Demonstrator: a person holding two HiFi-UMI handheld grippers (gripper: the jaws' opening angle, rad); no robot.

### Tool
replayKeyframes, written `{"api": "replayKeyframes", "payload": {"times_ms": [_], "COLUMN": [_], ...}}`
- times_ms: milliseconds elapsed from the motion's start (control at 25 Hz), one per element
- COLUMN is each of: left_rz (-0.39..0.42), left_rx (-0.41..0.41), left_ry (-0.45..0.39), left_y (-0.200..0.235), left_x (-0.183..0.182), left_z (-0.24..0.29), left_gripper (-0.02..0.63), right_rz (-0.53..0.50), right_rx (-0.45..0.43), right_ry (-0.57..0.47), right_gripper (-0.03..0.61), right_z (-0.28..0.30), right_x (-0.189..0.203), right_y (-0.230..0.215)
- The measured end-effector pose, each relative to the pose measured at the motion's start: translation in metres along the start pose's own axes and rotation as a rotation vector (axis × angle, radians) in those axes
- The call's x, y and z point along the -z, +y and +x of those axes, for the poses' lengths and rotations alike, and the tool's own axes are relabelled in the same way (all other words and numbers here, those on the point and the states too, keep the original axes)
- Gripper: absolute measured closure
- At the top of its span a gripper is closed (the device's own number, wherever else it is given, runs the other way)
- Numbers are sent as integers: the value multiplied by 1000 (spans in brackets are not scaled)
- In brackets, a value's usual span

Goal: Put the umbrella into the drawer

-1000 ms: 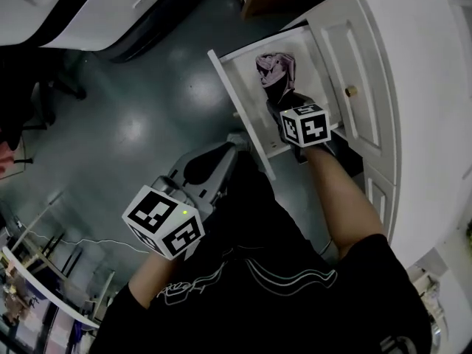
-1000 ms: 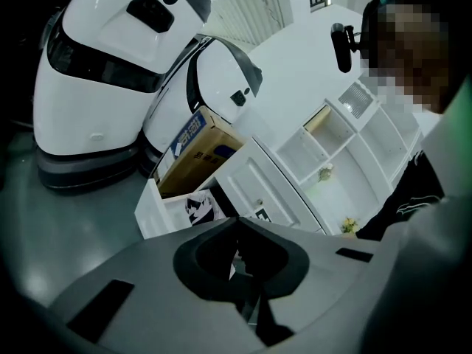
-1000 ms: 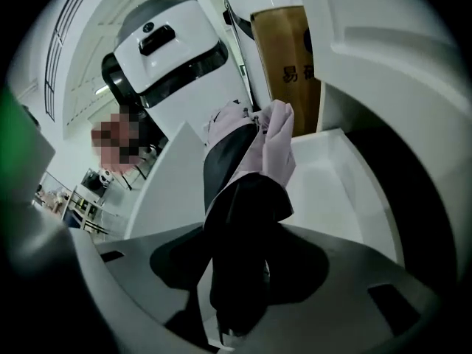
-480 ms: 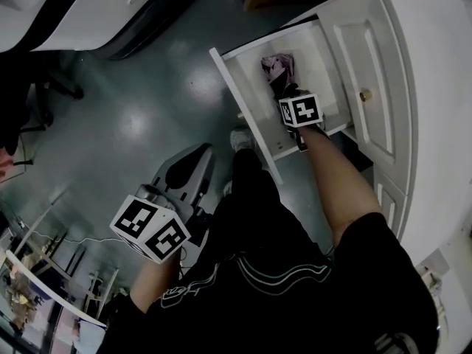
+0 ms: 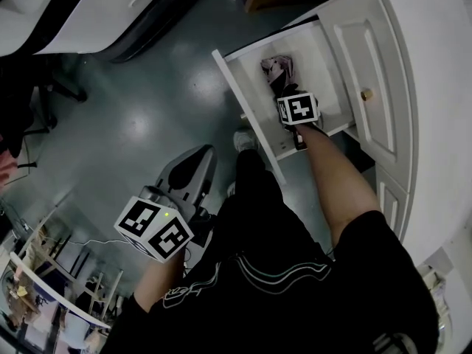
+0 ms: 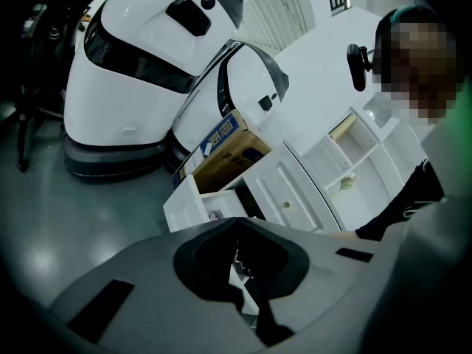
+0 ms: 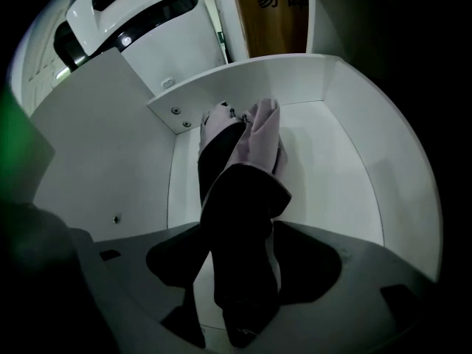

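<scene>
The folded umbrella (image 5: pixel 276 68), pink cloth with a dark lower part, lies in the open white drawer (image 5: pixel 237 87). My right gripper (image 5: pixel 290 99) points steeply down into the drawer under its marker cube. In the right gripper view the umbrella (image 7: pixel 243 190) runs from between the jaws toward the drawer's back wall (image 7: pixel 243 72). The jaws of the right gripper (image 7: pixel 240 234) are opening, with a gap showing beside the umbrella's dark end. My left gripper (image 5: pixel 199 161) hangs over the floor to the left of the drawer, away from it. In its own view the left gripper (image 6: pixel 236 226) is shut on nothing.
The drawer belongs to a white cabinet (image 5: pixel 376 72) with a knobbed door (image 5: pixel 363 94) on the right. A white machine base (image 6: pixel 147 57) and a cardboard box (image 6: pixel 228 150) stand behind the drawer. A shoe (image 5: pixel 243 140) rests on the grey floor at the drawer's front.
The right gripper has sunk into the drawer with the umbrella, which now lies lower. The left gripper has dropped a little toward the lower left.
</scene>
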State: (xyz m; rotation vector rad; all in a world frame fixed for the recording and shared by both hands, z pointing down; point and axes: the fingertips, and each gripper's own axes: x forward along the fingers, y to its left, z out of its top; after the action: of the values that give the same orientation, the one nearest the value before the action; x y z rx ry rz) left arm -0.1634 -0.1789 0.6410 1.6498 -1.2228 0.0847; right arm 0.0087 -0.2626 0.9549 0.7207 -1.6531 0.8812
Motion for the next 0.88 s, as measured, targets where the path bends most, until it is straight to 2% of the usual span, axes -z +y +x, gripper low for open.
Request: {"api": "replayKeyframes", "payload": {"times_ms": [200, 280, 440, 640, 800, 880], "left_rz": [25, 37, 65, 113, 121, 153], "left_rx": [22, 29, 50, 89, 135, 147], "left_ry": [-9, -13, -24, -31, -41, -46], "left_y": [-14, -22, -44, -80, -109, -127], "left_x": [-7, -9, -12, -7, -4, -6], "left_z": [-8, -12, -28, -58, -86, -100], "left_gripper": [595, 595, 595, 595, 595, 595], "right_rz": [1, 6, 12, 43, 87, 101], "right_rx": [51, 32, 51, -50, -136, -175], "right_ry": [8, 3, -53, -212, -361, -453], "right_gripper": [314, 313, 313, 314, 314, 314], "right_z": [-19, -31, -74, -154, -239, -289], "right_x": [0, 2, 0, -6, -9, -11], "right_y": [0, 5, 0, 23, 53, 69]}}
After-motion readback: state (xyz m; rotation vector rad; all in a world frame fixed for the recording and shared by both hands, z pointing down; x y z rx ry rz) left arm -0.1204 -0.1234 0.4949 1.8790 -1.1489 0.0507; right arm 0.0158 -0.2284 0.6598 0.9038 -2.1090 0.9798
